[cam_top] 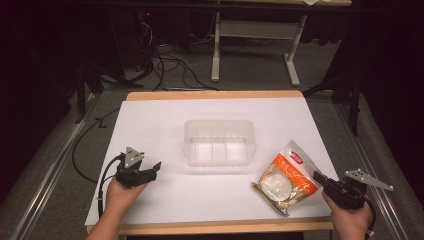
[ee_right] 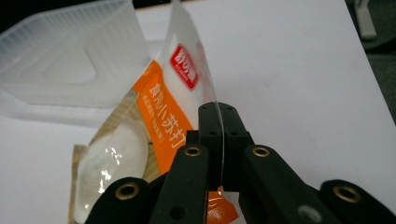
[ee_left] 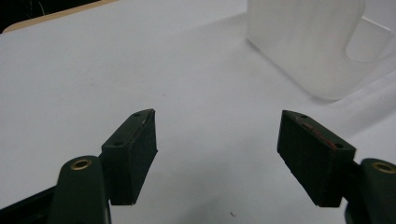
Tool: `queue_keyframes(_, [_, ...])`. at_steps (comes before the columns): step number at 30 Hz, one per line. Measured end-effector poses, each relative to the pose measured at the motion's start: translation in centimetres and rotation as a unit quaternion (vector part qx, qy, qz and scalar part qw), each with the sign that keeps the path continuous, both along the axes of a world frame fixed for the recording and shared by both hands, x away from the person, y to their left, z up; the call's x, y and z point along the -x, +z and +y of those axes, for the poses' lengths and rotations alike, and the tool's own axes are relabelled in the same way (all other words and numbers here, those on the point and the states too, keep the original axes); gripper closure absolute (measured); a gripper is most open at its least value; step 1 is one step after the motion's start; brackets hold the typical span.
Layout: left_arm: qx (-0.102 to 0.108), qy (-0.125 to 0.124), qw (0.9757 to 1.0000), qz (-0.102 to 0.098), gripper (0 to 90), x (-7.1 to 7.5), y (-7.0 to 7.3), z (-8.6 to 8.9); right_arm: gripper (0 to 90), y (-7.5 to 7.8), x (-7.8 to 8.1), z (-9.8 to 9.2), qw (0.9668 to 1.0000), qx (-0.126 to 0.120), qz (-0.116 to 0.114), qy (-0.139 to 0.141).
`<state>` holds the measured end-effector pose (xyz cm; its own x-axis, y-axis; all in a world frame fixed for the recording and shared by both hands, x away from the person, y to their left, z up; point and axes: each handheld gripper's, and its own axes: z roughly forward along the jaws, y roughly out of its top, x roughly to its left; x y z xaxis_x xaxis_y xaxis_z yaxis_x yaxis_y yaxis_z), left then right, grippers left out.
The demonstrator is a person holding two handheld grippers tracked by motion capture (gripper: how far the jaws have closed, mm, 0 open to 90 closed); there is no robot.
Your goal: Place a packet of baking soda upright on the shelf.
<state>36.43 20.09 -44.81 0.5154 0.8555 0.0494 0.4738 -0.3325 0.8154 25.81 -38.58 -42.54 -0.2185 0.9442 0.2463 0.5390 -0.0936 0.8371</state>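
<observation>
An orange, white and clear snack packet [cam_top: 285, 179] with a round pale cake inside lies at the front right of the white table top. My right gripper [cam_top: 318, 177] is shut on its right edge; in the right gripper view the clear film of the packet [ee_right: 164, 116] runs between the closed jaws of that gripper [ee_right: 218, 122]. A clear plastic tub [cam_top: 220, 142] stands in the middle of the table, seemingly with nothing inside. My left gripper [cam_top: 155, 167] rests low at the front left, open, and nothing sits between its pads [ee_left: 133, 154]. The tub [ee_left: 313, 42] lies ahead and to its right.
The white sheet [cam_top: 150, 120] covers a wooden table with edges at front and back. Beyond the far edge are a grey floor, tangled cables [cam_top: 170, 65] and a white desk frame [cam_top: 255, 45]. A cable trails from each gripper.
</observation>
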Motion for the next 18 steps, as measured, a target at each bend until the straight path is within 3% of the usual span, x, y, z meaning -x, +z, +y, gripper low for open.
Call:
queue_keyframes(2, [0.000,0.005,1.0000,-0.001,28.9,0.3,0.0,0.4,90.0,1.3,-0.2,0.5,0.9995,-0.002,-0.028,0.012])
queue_keyframes(4, [-0.001,0.011,0.9999,-0.001,28.8,0.5,-0.1,0.7,90.0,1.6,-0.3,0.7,0.9993,-0.001,-0.034,0.016])
queue_keyframes(6, [0.002,0.018,0.9998,-0.002,28.8,0.7,0.0,1.3,90.0,2.9,-0.4,1.6,0.9980,0.007,-0.059,0.020])
queue_keyframes(7, [0.002,0.018,0.9998,-0.002,28.8,0.7,0.0,1.3,90.0,2.9,-0.4,1.6,0.9980,0.007,-0.059,0.020])
queue_keyframes(8, [0.003,0.020,0.9998,-0.002,28.7,0.8,0.0,1.4,90.0,3.7,-0.4,2.1,0.9970,0.005,-0.076,0.016])
queue_keyframes(11, [0.005,0.027,0.9996,-0.007,28.7,1.1,0.0,1.9,90.0,4.7,-0.7,2.9,0.9952,0.015,-0.095,0.017])
queue_keyframes(15, [0.008,0.031,0.9995,-0.008,28.7,1.2,0.1,2.2,90.0,5.8,-1.8,3.9,0.9936,0.039,-0.104,0.018])
queue_keyframes(18, [0.010,0.031,0.9994,-0.009,28.7,1.2,0.1,2.3,90.0,6.5,-2.6,4.3,0.9931,0.042,-0.109,0.015])
